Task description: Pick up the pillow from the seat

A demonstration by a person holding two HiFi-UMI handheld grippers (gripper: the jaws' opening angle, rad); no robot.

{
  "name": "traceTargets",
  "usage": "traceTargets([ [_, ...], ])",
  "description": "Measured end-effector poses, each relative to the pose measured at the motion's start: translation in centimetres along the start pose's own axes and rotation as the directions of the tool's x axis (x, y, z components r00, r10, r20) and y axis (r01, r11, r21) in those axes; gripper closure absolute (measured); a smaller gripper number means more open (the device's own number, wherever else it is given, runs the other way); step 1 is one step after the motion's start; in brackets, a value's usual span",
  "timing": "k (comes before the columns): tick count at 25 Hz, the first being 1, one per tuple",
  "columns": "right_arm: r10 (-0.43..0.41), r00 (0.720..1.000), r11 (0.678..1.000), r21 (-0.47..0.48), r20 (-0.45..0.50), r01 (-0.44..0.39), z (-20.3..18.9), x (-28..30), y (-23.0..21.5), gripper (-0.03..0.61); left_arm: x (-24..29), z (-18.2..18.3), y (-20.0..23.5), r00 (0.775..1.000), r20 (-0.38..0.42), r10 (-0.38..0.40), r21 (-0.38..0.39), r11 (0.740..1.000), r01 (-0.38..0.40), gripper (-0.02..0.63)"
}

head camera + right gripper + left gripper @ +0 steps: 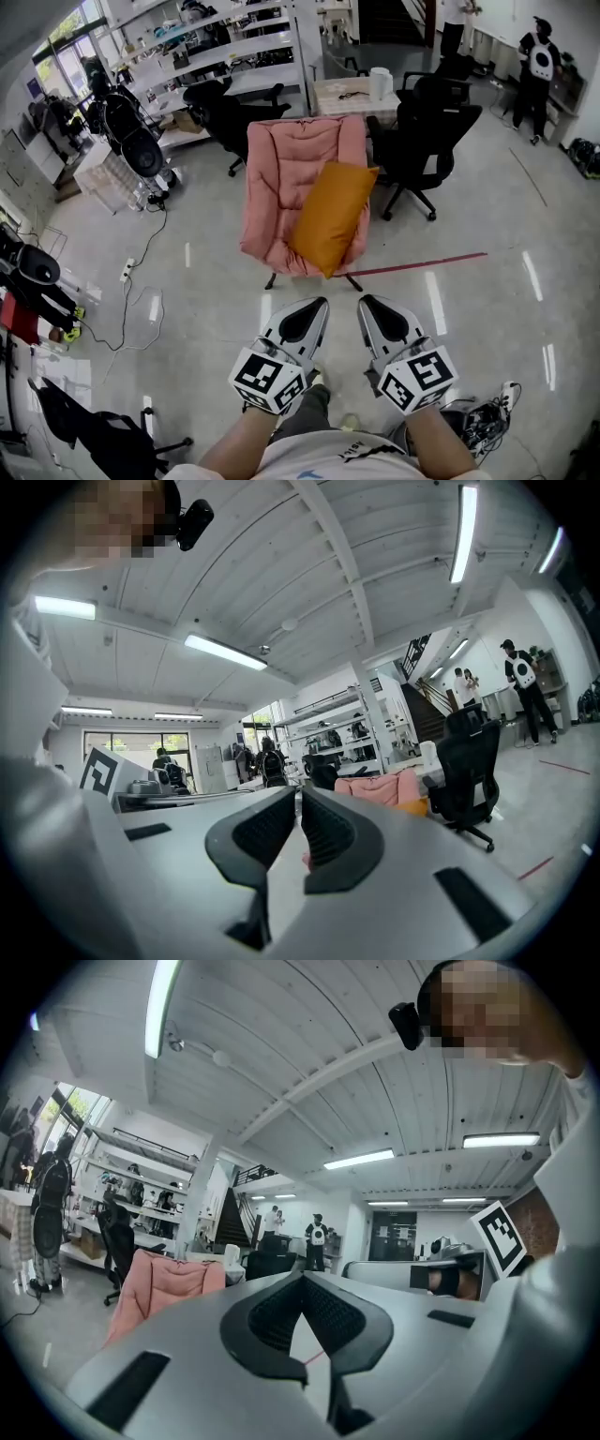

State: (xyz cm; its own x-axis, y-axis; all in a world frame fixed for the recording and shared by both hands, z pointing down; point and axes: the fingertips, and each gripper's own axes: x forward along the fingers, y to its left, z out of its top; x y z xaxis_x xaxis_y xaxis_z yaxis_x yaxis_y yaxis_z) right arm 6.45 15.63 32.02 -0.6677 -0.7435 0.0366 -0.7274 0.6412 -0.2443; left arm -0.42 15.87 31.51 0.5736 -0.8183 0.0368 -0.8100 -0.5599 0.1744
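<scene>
The orange pillow leaned at the pink chair's right edge, well apart from the left gripper and right gripper. Both pairs of jaws were pressed together, empty. Arriving unspread, they might just shove it off.

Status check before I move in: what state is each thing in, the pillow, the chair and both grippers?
orange pillow: lying tilted on the seat, leaning against the backrest, not yet picked up.
pink chair: upright on the floor, only the pillow on it.
left gripper: shut, empty, short of the chair.
right gripper: shut, empty, short of the chair.
</scene>
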Motion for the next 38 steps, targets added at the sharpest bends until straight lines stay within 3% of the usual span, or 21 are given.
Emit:
traceTargets([
  [13, -0.099, 0.992, 0.995, -0.015, -0.075, 0.098, -0.6, 17.2, -3.1, 0.558, 8.2, 1.3, 15.7, 0.998, -0.009, -0.069, -0.017, 0.997, 0.069, 0.603],
  [24, -0.164, 0.981, 0.985, 0.039, -0.103, 0.169, -1.3, 22.8, -8.6, 0.537, 13.8, 0.6, 19.7, 0.993, -0.021, -0.115, -0.050, 0.992, 0.114, 0.603],
  [31, -0.129, 0.980, 0.984, 0.101, -0.149, 0.145, -3.6, 28.8, -15.3, 0.466, 20.5, -0.5, 23.0, 0.994, -0.026, -0.102, -0.051, 0.994, 0.100, 0.603],
  [38, -0.114, 0.969, 0.972, 0.177, -0.218, 0.154, -7.8, 33.8, -25.2, 0.449, 29.4, -3.2, 26.3, 0.996, -0.063, -0.064, -0.060, 0.996, 0.060, 0.603],
])
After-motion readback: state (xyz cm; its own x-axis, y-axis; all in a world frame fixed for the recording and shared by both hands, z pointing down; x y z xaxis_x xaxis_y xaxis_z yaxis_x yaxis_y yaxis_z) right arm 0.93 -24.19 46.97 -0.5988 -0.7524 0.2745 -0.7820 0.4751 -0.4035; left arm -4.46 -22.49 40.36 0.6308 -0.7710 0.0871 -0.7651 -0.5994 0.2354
